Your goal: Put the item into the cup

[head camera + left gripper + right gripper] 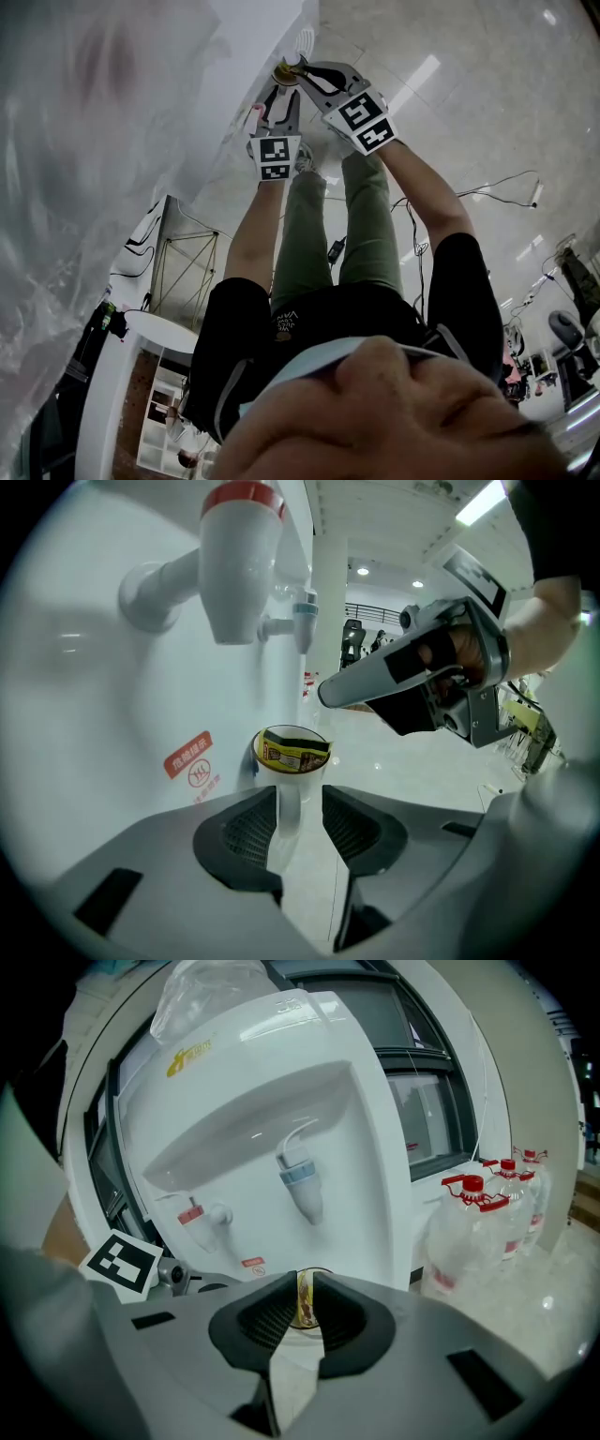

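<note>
A white cup (290,810) with a yellow inside stands below the taps of a water dispenser, and a yellow and brown sachet (292,753) lies in its mouth. My left gripper (300,794) is around the cup's lower part, open, with a sliver of space by the right pad. My right gripper (328,694) hovers just above and right of the cup with nothing in it. In the right gripper view its jaws (302,1283) stand a narrow gap apart, and the sachet (306,1300) shows through that gap. The head view has both grippers (277,92) (302,71) at the cup (285,75).
The white water dispenser (281,1101) has a red tap (239,564) on the left and a blue tap (300,1180) on the right, close above the cup. Clear water bottles with red caps (478,1222) stand on the floor to its right. Cables (506,187) lie on the glossy floor.
</note>
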`<action>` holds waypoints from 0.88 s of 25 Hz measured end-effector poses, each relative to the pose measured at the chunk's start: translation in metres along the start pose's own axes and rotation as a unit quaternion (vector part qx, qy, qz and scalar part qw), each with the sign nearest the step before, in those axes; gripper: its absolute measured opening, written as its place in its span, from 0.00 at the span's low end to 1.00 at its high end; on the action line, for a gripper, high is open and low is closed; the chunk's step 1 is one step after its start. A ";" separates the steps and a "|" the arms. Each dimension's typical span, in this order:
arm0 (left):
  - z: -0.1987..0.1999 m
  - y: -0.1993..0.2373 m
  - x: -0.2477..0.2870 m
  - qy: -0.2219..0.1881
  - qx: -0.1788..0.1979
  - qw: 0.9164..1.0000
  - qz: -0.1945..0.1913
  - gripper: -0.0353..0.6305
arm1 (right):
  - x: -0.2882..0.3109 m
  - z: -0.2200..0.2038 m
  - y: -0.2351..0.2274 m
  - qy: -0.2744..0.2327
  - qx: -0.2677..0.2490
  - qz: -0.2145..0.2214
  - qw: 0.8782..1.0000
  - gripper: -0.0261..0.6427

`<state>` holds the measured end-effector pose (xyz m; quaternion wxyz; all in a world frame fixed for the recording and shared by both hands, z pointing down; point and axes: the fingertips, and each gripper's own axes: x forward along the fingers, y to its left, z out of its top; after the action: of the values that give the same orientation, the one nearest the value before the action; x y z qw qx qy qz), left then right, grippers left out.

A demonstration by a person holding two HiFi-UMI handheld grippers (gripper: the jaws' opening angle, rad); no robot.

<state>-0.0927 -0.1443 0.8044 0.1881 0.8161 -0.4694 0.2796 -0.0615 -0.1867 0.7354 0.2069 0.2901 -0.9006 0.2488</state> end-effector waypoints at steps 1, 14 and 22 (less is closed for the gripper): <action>0.001 0.000 -0.001 -0.001 0.001 1.000 0.000 0.28 | -0.002 0.001 0.000 -0.002 0.001 -0.001 1.000 0.11; 0.014 -0.016 -0.026 -0.025 0.009 1.000 -0.016 0.38 | -0.027 0.000 0.007 -0.008 0.015 -0.027 0.999 0.11; 0.024 -0.023 -0.057 -0.038 0.005 0.999 -0.031 0.38 | -0.049 0.004 0.015 -0.035 0.032 -0.066 0.997 0.11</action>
<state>-0.0890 -0.1092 0.7482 0.1743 0.8416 -0.4490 0.2444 -0.0352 -0.1576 0.7019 0.1821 0.3639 -0.8776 0.2533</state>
